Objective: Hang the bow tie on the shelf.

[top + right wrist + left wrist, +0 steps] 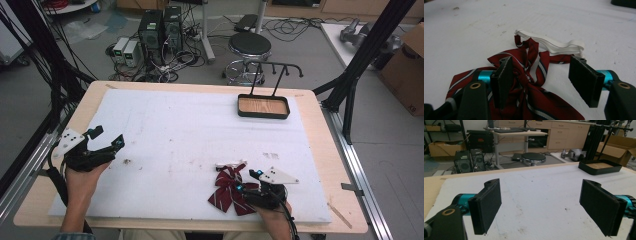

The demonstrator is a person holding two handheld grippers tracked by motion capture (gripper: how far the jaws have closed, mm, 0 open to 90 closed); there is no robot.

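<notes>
You are poising your right hand-held gripper [541, 82], jaws released, over the red striped bow tie [231, 190] at the counter's [310, 95] six o'clock edge; your left hand-held gripper [106, 141] is waiting released at nine o'clock, well apart.

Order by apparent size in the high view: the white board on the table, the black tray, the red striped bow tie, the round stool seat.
1. White board, by far the largest.
2. Black tray.
3. Red striped bow tie and round stool seat: they look about alike, and the stool stands farther away, so I leave them unranked.
</notes>
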